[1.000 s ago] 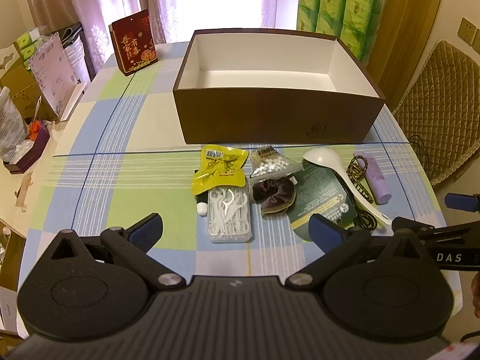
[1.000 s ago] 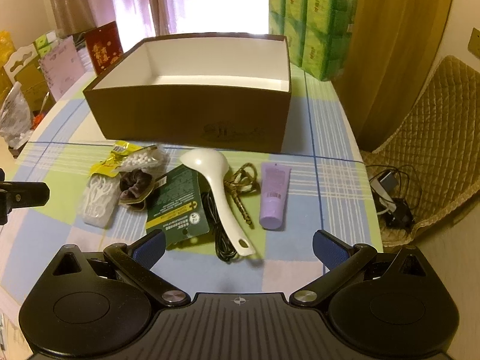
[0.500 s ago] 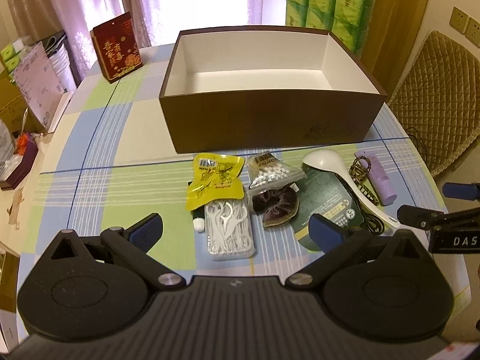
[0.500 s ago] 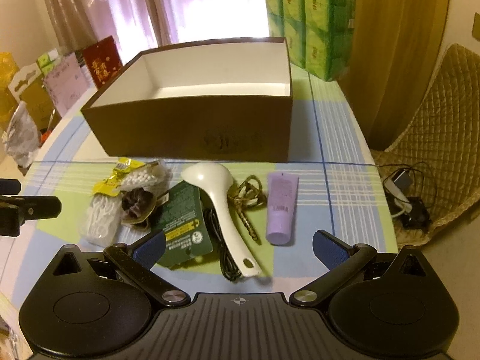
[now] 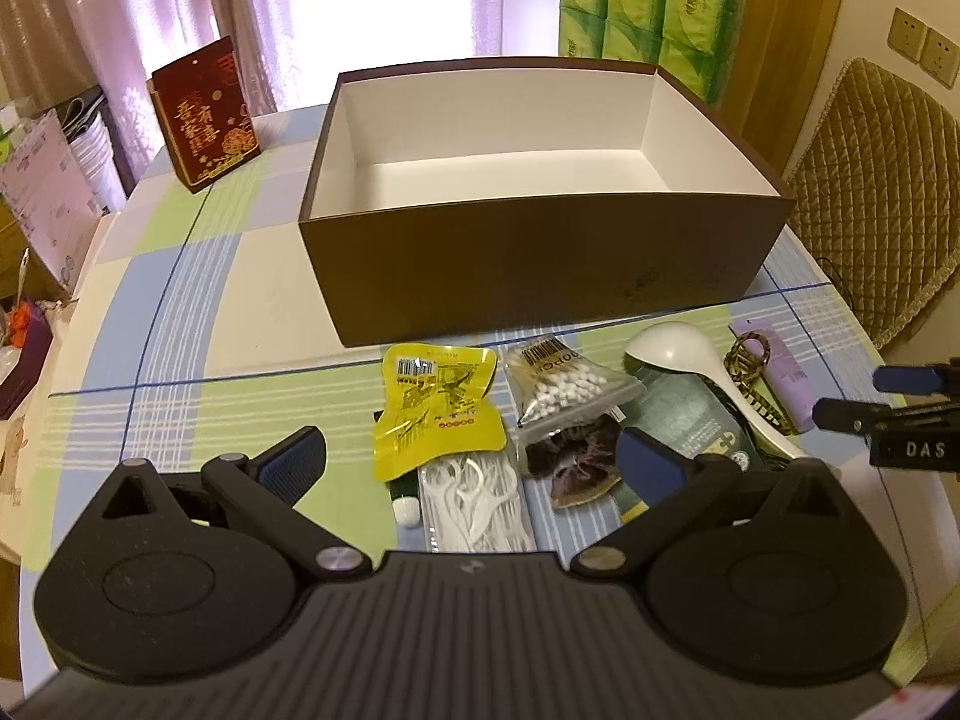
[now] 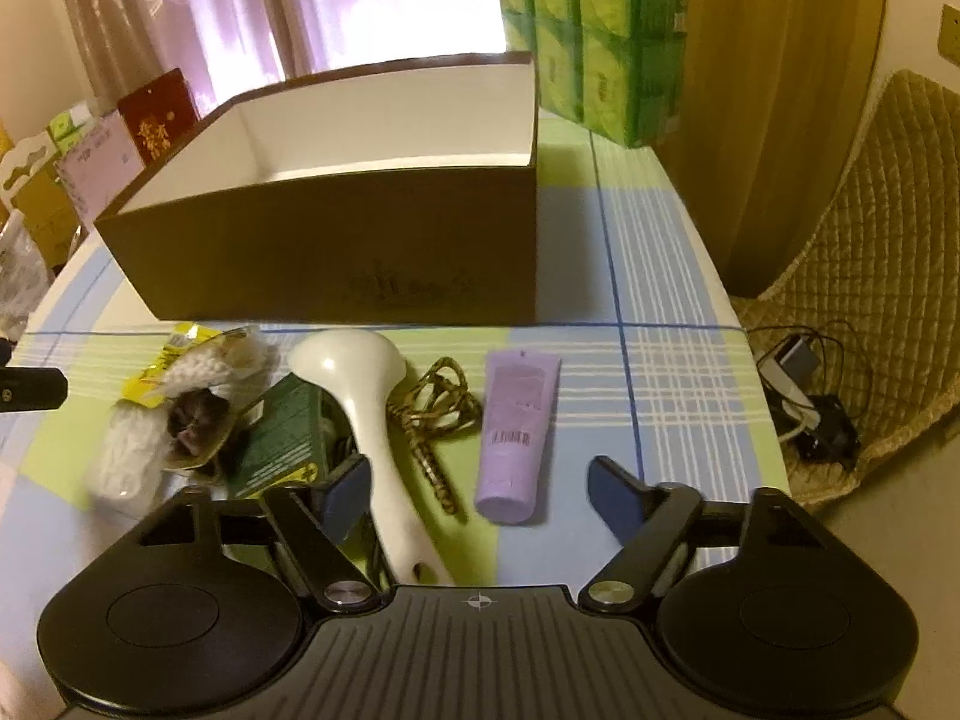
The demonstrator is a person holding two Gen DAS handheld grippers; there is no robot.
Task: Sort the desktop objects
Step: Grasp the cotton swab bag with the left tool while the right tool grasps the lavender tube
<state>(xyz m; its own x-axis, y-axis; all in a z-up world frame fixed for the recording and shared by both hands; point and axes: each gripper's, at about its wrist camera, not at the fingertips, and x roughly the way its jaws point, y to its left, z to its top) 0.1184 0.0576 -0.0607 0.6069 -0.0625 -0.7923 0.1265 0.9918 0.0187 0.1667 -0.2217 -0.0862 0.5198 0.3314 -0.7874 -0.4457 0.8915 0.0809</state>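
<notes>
One brown box (image 5: 540, 252) sits empty on the checked table (image 5: 180, 312), white inside. Before it lie a yellow packet (image 5: 435, 414), cotton swabs (image 5: 564, 390), floss picks (image 5: 474, 498), white spoon (image 6: 360, 408) and purple tube (image 6: 516, 420). Left claw (image 5: 474, 462) and right claw (image 6: 477, 489) both gape, holding nothing. Curtains (image 5: 180, 6) hang behind.

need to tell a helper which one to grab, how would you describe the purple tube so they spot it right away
Find the big brown box; a row of small things lies before it. The purple tube is at the row's right end, beside the keychain, the only lilac thing there.
</notes>
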